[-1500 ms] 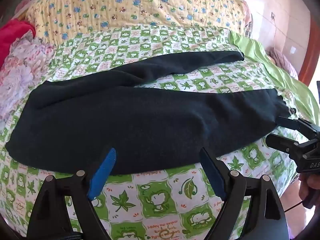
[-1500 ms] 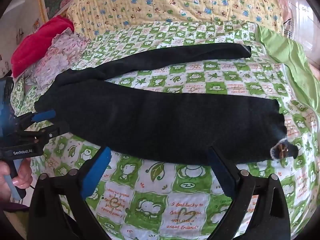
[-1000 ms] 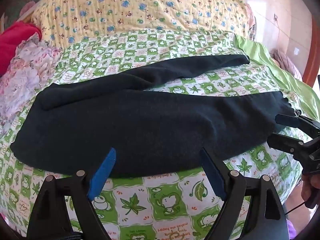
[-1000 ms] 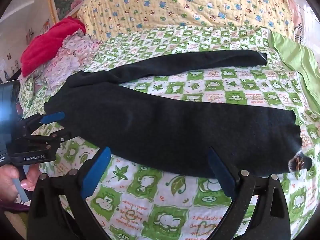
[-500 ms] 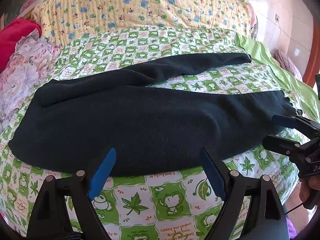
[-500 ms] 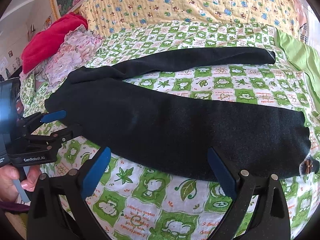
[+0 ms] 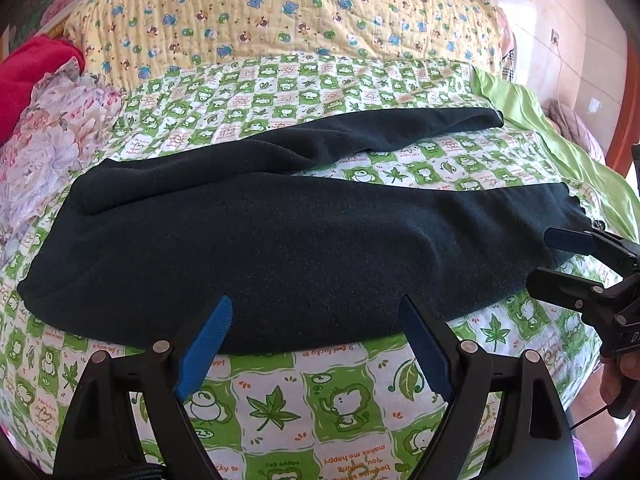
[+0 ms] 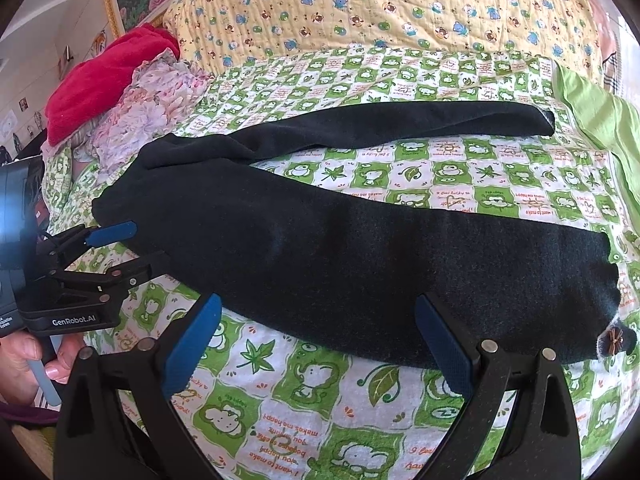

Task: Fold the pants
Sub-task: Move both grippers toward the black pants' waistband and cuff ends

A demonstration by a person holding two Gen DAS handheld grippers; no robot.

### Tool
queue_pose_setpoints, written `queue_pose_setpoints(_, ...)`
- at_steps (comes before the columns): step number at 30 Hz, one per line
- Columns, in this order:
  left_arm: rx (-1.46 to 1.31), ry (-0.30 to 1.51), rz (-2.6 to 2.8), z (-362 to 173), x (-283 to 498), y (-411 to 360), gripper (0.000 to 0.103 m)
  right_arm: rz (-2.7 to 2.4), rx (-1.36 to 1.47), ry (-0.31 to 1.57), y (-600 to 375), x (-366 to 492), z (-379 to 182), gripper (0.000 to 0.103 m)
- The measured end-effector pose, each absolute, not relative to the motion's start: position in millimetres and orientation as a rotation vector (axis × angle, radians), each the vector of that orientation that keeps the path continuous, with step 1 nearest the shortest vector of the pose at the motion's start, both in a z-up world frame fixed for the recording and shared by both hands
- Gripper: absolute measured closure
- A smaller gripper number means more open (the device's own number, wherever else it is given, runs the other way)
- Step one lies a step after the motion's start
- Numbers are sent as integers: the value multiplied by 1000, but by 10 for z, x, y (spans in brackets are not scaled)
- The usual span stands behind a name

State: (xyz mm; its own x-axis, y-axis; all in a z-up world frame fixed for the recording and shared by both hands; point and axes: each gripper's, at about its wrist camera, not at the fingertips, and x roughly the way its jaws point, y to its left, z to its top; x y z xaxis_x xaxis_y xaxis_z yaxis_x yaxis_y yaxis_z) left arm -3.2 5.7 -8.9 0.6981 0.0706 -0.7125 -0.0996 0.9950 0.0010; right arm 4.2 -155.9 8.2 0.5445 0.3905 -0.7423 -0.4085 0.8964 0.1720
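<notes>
Dark pants (image 7: 280, 240) lie flat across the bed, legs spread in a V, the waist at the left and the cuffs at the right; they also show in the right wrist view (image 8: 380, 264). My left gripper (image 7: 316, 308) is open, its blue pads just over the near leg's front edge. My right gripper (image 8: 320, 308) is open over the same leg's lower edge. Each gripper shows in the other's view: the right one (image 7: 548, 256) at the cuff end, the left one (image 8: 132, 246) at the waist end. A small bow (image 8: 611, 337) sits on the near cuff.
The bed has a green-and-white frog-print sheet (image 7: 280, 400). A yellow quilt (image 7: 280, 12) lies at the back. Floral cloth (image 7: 44, 136) and a red garment (image 8: 104, 68) are piled at the left. A light green sheet (image 7: 560, 144) hangs on the right.
Both grippers have shifted slightly leftward and closer over the near leg. The pants have not moved. Both stay open.
</notes>
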Motion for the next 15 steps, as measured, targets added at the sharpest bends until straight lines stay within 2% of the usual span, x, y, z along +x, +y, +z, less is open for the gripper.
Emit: queue_pose_setpoints(15, -41, 801, 92, -95, -18, 49, 17, 479, -24, 873, -1558, 47, 105, 6)
